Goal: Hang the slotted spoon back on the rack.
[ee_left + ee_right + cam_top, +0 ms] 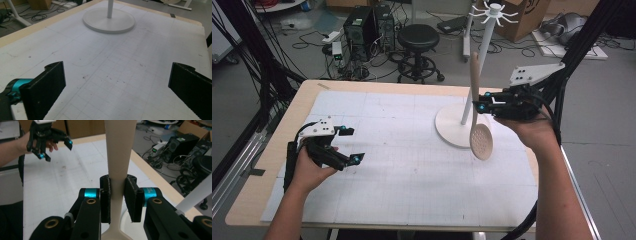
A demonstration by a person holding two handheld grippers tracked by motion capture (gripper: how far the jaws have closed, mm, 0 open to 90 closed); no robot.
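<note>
High view — gridded mat [412, 165], left gripper [350, 145] wide, right gripper [479, 102] fingers around slotted spoon [478, 120].

The right gripper [117, 195] clamps both black jaws on the smooth beige handle of a wooden spoon [119, 152]. Farther off, the left gripper [55, 149] hangs spread above the white gridded table mat [62, 182]

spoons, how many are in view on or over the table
1: a slotted spoon held upright over the table by the right tongs, beside the white stand.
</note>
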